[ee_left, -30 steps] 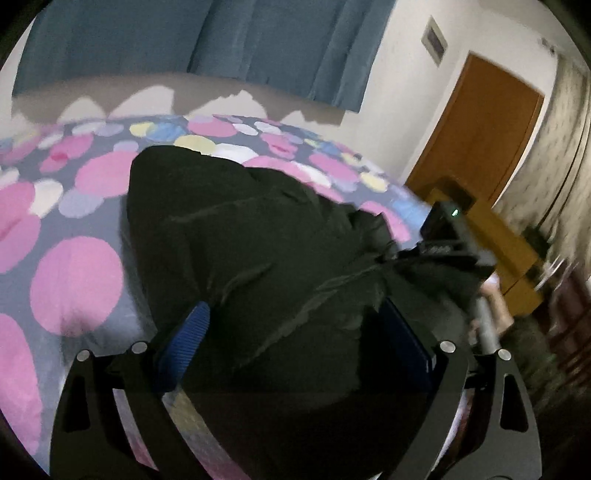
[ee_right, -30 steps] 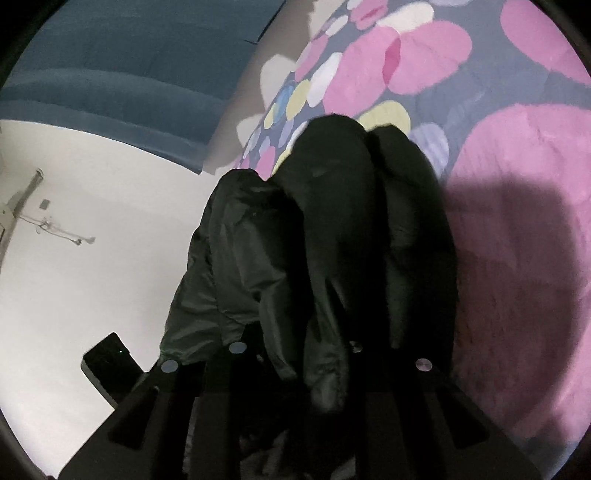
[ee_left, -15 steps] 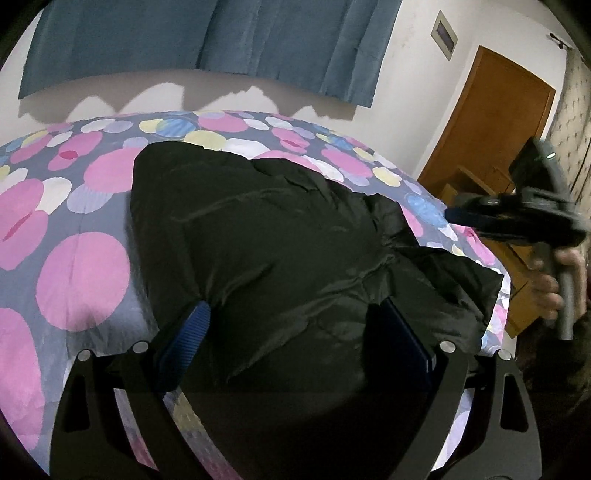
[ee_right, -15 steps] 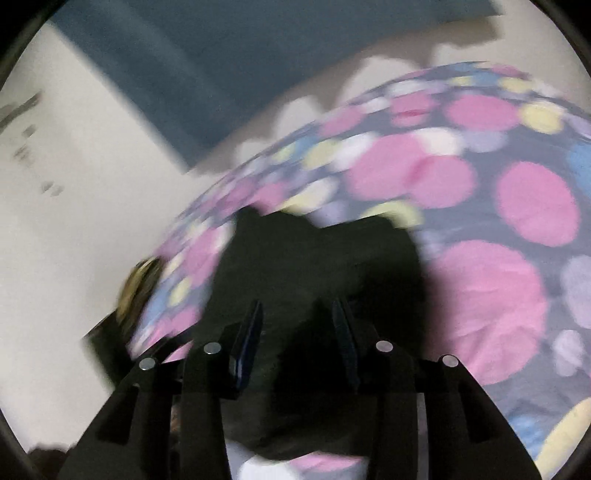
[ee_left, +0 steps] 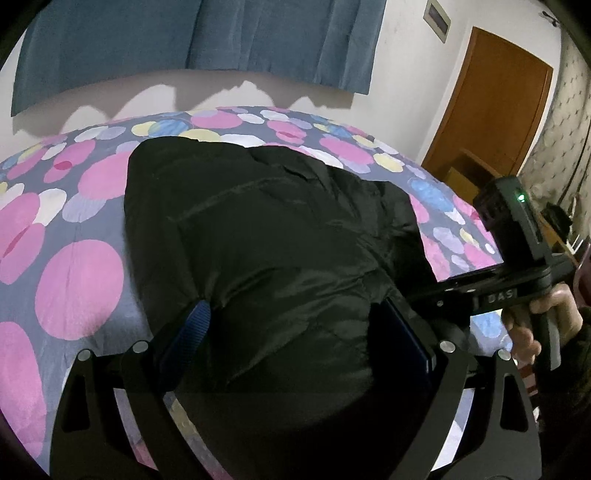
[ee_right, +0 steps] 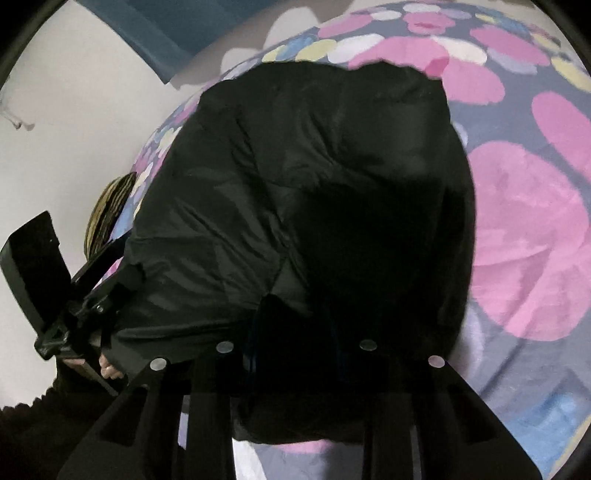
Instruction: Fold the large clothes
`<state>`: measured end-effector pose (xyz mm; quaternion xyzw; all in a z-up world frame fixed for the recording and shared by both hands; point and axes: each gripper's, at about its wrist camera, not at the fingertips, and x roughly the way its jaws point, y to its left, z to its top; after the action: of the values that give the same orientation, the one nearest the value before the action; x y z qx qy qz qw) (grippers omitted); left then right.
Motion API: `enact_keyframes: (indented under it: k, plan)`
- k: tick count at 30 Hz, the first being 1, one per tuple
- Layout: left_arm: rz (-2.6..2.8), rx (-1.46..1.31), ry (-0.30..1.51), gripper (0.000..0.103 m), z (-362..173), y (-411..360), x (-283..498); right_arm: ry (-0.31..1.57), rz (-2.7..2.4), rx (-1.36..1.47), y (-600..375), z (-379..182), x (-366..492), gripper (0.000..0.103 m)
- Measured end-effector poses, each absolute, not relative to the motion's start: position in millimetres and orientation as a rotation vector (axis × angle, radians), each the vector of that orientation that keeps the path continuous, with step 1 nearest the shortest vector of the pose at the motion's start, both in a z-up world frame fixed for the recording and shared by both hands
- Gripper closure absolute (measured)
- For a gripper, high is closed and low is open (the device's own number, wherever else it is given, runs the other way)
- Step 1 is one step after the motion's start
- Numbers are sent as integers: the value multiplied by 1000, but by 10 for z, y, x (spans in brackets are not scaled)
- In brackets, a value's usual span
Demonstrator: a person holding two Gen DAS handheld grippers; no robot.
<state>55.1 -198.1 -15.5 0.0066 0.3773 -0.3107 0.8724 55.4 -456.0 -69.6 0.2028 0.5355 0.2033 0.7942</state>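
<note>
A black puffy jacket (ee_left: 266,236) lies bunched on the bed with the pink-dotted cover (ee_left: 77,280). My left gripper (ee_left: 295,325) is open, its blue-padded fingers (ee_left: 192,328) wide apart on either side of the jacket's near edge. In the right wrist view the jacket (ee_right: 317,177) fills the middle, and my right gripper (ee_right: 295,325) is low at its near edge; its fingers are dark against the cloth and I cannot tell how they stand. The right gripper's body also shows in the left wrist view (ee_left: 517,266), held by a hand at the jacket's right side.
A blue curtain (ee_left: 192,33) hangs on the far wall. A brown door (ee_left: 491,110) and low wooden furniture (ee_left: 469,170) stand at the right beyond the bed. The left gripper's body (ee_right: 40,280) shows at the left of the right wrist view.
The right gripper let go of the lifted jacket, swung away and came back down to the jacket's near right edge. The jacket now lies flatter. The left gripper has hardly moved.
</note>
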Motion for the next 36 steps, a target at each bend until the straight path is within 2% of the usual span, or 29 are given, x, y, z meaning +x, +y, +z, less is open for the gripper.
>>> enact_keyframes:
  k: [5, 7, 10, 16, 22, 30, 36]
  plan:
    - [-636, 23, 789, 14, -139, -1963, 548, 1146, 449, 494, -4625, -797, 513, 78]
    - [-608, 26, 782, 23, -32, -1946, 503, 1140, 447, 499, -4636, -797, 478, 78]
    - [-639, -20, 767, 23, 105, -1915, 451, 1132, 446, 509, -4637, -814, 447, 78]
    - [-631, 13, 834, 23, -80, -2004, 536, 1120, 441, 519, -4647, -815, 408, 77]
    - [-632, 5, 843, 23, -77, -2000, 564, 1110, 442, 498, -4623, -621, 349, 72]
    - [-638, 6, 849, 23, -86, -1984, 596, 1006, 379, 437, -4667, 0, 377, 50]
    - [-634, 5, 856, 23, -70, -2018, 624, 990, 388, 441, -4702, 26, 824, 49]
